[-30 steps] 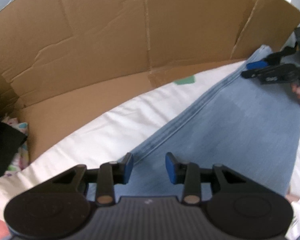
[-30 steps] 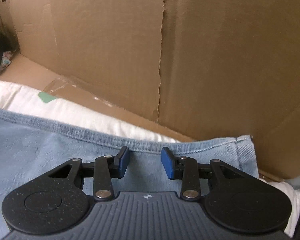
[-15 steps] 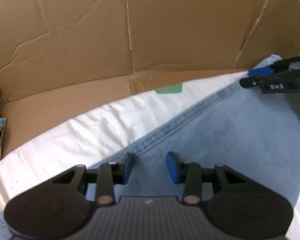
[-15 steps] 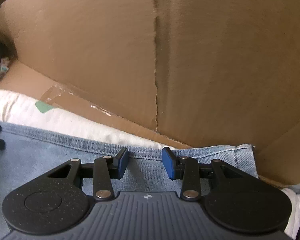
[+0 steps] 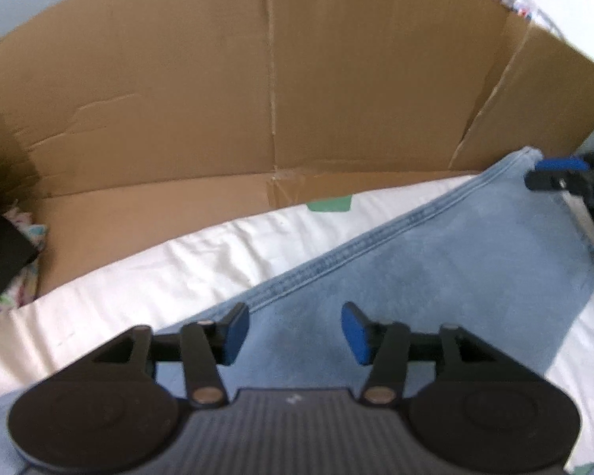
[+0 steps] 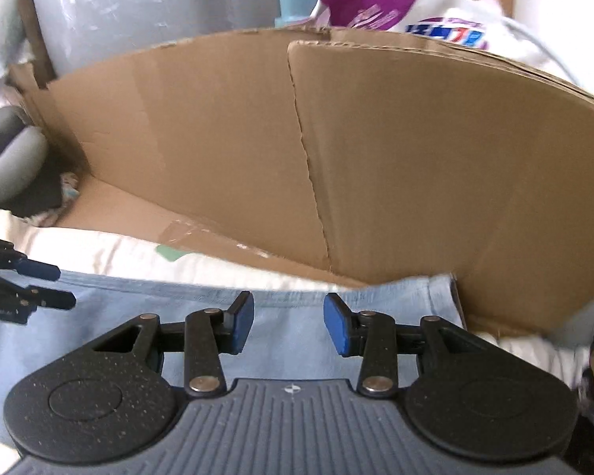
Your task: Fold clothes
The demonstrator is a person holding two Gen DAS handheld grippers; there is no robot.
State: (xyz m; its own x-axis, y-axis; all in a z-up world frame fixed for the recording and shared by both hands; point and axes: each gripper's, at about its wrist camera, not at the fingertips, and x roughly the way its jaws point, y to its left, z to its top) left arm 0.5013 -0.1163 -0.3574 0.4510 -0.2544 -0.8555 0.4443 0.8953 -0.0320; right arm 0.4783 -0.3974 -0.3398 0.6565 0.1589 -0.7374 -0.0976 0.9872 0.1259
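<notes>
Lying flat on the white bedding, the pale blue denim garment looks soft but weighty; its stitched seam offers the firmest hold. Left gripper jaws opening, nothing between them; right gripper parted, empty. The cardboard box behind holds nothing visible.

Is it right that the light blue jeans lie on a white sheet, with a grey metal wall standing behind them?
Not quite. The wall behind is brown cardboard, not grey metal, as the left wrist view shows. The light blue jeans do lie on the white sheet.
</notes>
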